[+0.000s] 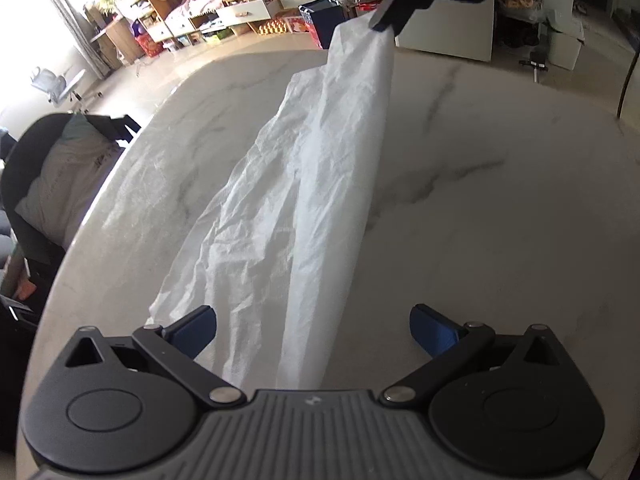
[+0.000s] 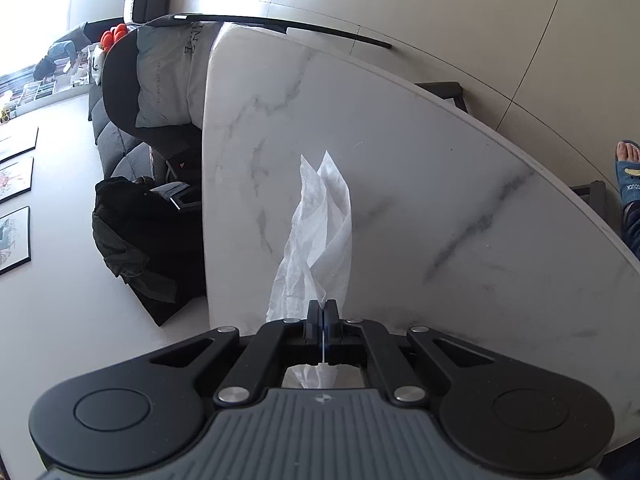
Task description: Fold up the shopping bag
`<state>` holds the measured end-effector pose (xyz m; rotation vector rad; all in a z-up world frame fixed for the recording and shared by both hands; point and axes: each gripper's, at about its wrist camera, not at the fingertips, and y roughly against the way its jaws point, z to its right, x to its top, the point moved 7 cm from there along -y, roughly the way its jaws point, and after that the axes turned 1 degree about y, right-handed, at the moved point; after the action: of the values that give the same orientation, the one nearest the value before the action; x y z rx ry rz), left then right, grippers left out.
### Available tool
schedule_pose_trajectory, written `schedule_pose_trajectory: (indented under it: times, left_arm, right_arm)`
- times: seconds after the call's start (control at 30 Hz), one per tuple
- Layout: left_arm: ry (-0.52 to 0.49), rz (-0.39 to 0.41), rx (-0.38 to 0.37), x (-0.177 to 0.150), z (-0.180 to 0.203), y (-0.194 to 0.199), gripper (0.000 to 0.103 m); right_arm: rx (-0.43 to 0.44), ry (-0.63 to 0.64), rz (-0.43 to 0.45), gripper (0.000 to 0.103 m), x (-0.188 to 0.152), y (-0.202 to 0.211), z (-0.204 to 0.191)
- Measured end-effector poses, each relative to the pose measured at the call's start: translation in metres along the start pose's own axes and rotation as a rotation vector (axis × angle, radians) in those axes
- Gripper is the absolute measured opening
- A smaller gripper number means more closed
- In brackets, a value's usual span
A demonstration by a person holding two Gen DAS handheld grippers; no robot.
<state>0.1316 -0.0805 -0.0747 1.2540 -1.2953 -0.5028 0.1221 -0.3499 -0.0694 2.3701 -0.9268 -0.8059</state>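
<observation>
The white crinkled shopping bag (image 1: 304, 200) stretches in a long bunched strip across the marble table (image 1: 500, 208). Its far end is lifted and pinched by my right gripper (image 1: 386, 26) at the top of the left wrist view. In the right wrist view that gripper (image 2: 322, 312) is shut on the bag (image 2: 320, 232), which hangs down from its pads towards the table (image 2: 440, 184). My left gripper (image 1: 312, 330) stands wide open over the near end of the bag, its blue pads (image 1: 196, 330) on either side of the cloth without pressing it.
A dark chair with a pale cushion (image 1: 60, 184) stands at the table's left edge, also seen as the chair (image 2: 160, 80). Shelves and boxes (image 1: 240, 12) line the far wall. A person's foot in a blue slipper (image 2: 628, 176) shows past the table's right edge.
</observation>
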Motion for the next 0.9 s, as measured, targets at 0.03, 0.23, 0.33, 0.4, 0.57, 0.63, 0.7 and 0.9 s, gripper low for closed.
schedule_pose_trajectory:
  times: [0.03,0.23,0.33,0.4,0.57,0.63,0.7,0.9]
  left_arm:
    - [0.05,-0.017,-0.054,-0.003,-0.005,-0.003,0.1]
    - [0.168,-0.029,-0.177,-0.008,-0.031,0.0,0.07]
    - [0.209,-0.038,-0.156,-0.009,-0.044,0.004,0.042]
    - [0.274,-0.036,-0.164,-0.011,-0.058,0.004,0.033]
    - [0.295,-0.034,-0.194,-0.011,-0.07,0.004,0.03]
    - [0.279,-0.04,-0.198,-0.01,-0.069,0.003,0.03]
    - [0.27,-0.049,-0.203,-0.006,-0.071,0.0,0.03]
    - [0.225,-0.088,-0.213,0.003,-0.07,-0.01,0.03]
  right_arm:
    - [0.002,-0.002,0.001,0.0,0.001,0.001,0.0]
    - [0.033,0.025,-0.009,0.001,0.007,0.003,-0.003]
    - [0.046,0.048,-0.014,0.002,0.007,0.002,-0.001]
    - [0.062,0.074,-0.02,0.003,0.006,0.002,-0.001]
    - [0.046,0.135,-0.016,0.003,0.008,0.004,0.004]
    - [0.048,0.142,-0.004,0.003,0.012,0.006,0.006]
    - [0.047,0.198,0.013,0.009,0.014,0.008,0.003]
    - [-0.153,0.855,0.256,0.053,-0.003,0.032,-0.042]
